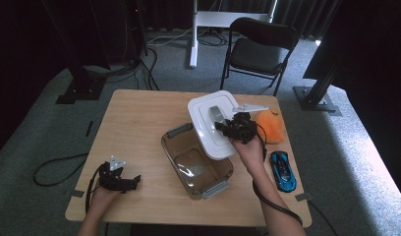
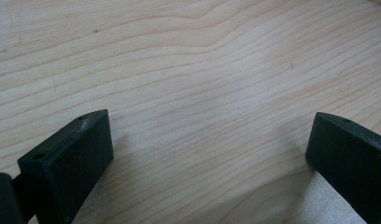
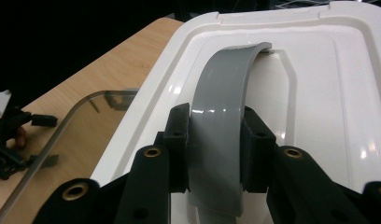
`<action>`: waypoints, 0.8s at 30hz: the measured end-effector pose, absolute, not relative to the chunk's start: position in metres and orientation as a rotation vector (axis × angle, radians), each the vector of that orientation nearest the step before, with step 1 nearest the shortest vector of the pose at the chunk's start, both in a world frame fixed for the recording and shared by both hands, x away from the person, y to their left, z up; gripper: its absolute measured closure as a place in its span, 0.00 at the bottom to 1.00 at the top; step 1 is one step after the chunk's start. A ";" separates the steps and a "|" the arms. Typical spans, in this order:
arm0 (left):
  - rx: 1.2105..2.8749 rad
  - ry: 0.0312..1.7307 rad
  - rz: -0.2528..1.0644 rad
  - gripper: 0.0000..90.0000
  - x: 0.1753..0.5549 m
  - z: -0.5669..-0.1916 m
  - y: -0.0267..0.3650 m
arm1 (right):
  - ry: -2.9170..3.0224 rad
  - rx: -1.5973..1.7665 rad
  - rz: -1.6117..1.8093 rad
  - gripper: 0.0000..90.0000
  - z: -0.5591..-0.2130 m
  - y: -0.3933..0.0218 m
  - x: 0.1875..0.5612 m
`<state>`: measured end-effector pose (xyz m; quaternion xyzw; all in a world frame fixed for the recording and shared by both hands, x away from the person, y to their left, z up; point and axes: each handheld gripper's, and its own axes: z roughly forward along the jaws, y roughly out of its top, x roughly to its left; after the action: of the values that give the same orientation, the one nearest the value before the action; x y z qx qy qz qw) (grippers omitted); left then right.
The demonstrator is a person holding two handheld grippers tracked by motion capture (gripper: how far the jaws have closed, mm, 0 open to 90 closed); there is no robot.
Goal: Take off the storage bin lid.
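Note:
A white lid [image 1: 204, 129] with a grey arched handle [image 1: 217, 114] hangs tilted over the far right corner of a clear brown container [image 1: 180, 169]. My right gripper [image 1: 223, 127] is shut on that handle. In the right gripper view the black pads [image 3: 179, 140] press both sides of the grey handle [image 3: 226, 93], with the white lid [image 3: 319, 93] behind it and the container's rim [image 3: 81, 105] below left. My left gripper [image 1: 133, 181] rests near the table's front left. Its jaws stand wide apart [image 2: 212, 135] over bare wood, holding nothing.
An orange soft object [image 1: 271, 125] lies right of the lid, and a blue toy car [image 1: 283, 171] sits near the table's right edge. A black chair [image 1: 260, 46] stands beyond the wooden table [image 1: 139, 118]. Cables trail on the floor.

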<state>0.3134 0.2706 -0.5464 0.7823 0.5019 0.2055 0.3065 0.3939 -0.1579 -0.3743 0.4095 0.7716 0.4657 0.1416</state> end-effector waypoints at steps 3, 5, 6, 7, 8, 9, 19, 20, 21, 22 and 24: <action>2.070 1.328 0.544 0.01 0.313 -0.546 0.271 | 2.222 1.198 1.336 0.76 -0.377 -0.161 0.400; 2.070 1.328 0.543 0.01 0.313 -0.546 0.271 | 2.212 1.210 1.335 0.76 -0.378 -0.162 0.405; 2.072 1.327 0.543 0.01 0.313 -0.546 0.271 | 2.208 1.220 1.334 0.76 -0.378 -0.163 0.407; 2.072 1.327 0.543 0.01 0.313 -0.546 0.271 | 2.204 1.228 1.335 0.76 -0.379 -0.164 0.410; 2.072 1.327 0.543 0.01 0.313 -0.546 0.271 | 2.203 1.233 1.336 0.76 -0.379 -0.164 0.412; 2.071 1.327 0.543 0.01 0.313 -0.546 0.271 | 2.200 1.237 1.333 0.76 -0.379 -0.165 0.414; 2.070 1.329 0.542 0.01 0.313 -0.546 0.271 | 2.146 1.291 1.325 0.76 -0.383 -0.173 0.439; 2.070 1.329 0.542 0.01 0.313 -0.546 0.271 | 2.142 1.297 1.327 0.76 -0.384 -0.174 0.441; 2.070 1.329 0.542 0.01 0.313 -0.546 0.271 | 2.140 1.301 1.325 0.76 -0.384 -0.175 0.444; 2.070 1.329 0.542 0.01 0.313 -0.546 0.271 | 2.137 1.313 1.322 0.76 -0.385 -0.176 0.446; 2.070 1.329 0.542 0.01 0.313 -0.546 0.271 | 2.129 1.316 1.310 0.76 -0.387 -0.177 0.450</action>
<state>0.3133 0.2705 -0.5463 0.7823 0.5022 0.2048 0.3064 0.4502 -0.1773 -0.3866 0.4599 0.7443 0.4579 0.1576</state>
